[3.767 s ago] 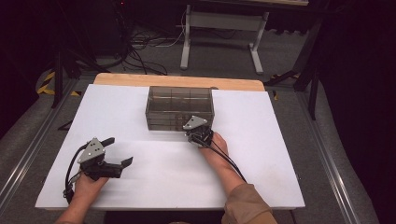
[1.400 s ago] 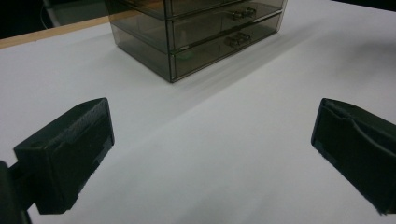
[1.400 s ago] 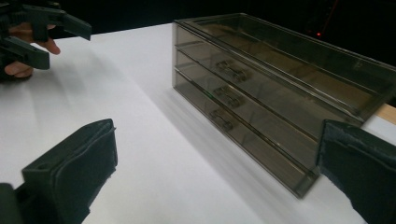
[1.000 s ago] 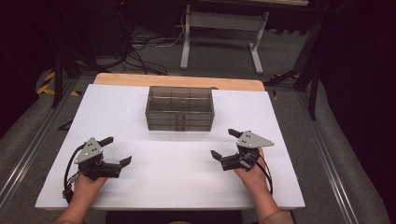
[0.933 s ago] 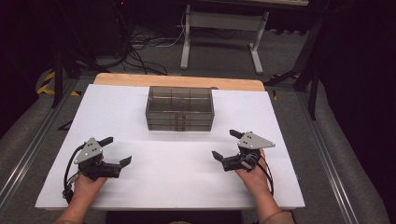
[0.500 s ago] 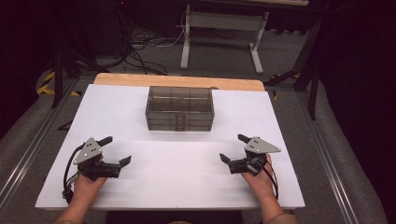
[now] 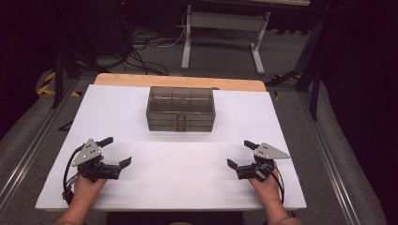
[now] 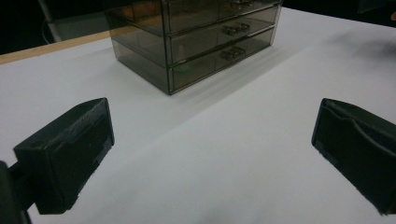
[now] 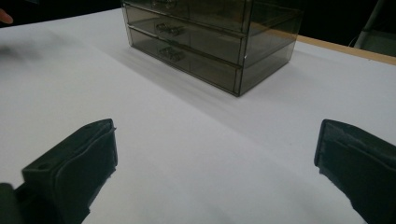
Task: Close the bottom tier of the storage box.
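Drawers, all of them pushed flush into the smoky clear drawer box (image 7: 180, 108), are what our work turns on, and that box sits on the far middle of the white table (image 7: 141, 197), just in front of the bare wooden strip (image 7: 141, 80) along the far edge. Going from the left, our left gripper (image 7: 117, 151) rests on the near left part of the table with its jaws spread wide and nothing between them, well apart from the box; in the left gripper view the box (image 8: 196, 37) stands ahead and slightly to one side, its small handles (image 8: 232, 52) facing us. Over on the right, our right gripper (image 7: 238, 153) lies at the near right, jaws likewise wide and empty, and the right gripper view looks across bare table at the box (image 9: 210, 37) from the other corner. We judge the job to be either finished or not yet begun: no drawer is pulled out, and we hold nothing. We cannot tell what the drawers contain. Nothing lies on the table between either gripper and the box, so any reach is unobstructed. Beyond the table we see a metal stand (image 7: 223, 35) and loose cables (image 7: 141, 47) on the floor, well out of the way.
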`<state>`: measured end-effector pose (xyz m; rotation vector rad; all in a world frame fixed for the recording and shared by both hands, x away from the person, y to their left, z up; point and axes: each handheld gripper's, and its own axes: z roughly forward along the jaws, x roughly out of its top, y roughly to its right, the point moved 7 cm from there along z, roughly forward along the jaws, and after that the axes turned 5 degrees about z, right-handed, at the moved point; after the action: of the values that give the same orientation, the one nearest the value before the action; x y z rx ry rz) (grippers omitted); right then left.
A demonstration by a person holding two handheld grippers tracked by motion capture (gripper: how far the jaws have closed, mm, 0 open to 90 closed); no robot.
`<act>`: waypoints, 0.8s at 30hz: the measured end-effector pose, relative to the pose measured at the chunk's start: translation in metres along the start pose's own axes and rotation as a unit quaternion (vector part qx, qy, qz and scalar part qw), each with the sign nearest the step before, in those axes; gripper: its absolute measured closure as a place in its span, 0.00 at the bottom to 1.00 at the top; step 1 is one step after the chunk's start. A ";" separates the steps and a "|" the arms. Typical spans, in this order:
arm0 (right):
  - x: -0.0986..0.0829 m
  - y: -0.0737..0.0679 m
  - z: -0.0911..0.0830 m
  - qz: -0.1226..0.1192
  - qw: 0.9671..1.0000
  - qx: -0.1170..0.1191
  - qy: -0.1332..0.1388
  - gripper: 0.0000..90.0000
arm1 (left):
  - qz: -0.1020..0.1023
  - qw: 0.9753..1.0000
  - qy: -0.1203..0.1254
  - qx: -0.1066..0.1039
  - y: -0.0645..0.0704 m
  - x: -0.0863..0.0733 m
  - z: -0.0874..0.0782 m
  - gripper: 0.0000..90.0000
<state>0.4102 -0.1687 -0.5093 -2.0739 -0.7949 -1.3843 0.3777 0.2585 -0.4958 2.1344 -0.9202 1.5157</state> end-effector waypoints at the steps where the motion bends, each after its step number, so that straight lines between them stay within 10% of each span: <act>1: 0.000 0.000 0.001 -0.003 1.000 0.000 0.001 0.00 | 0.000 1.000 0.001 -0.001 0.000 0.000 0.000 0.00; 24: 0.000 -0.001 0.003 -0.012 1.000 -0.006 -0.003 0.00 | 0.002 1.000 -0.002 0.018 -0.003 0.000 0.000 0.00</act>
<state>0.4115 -0.1660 -0.5103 -2.0855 -0.8184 -1.3986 0.3794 0.2610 -0.4959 2.1631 -0.9044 1.5423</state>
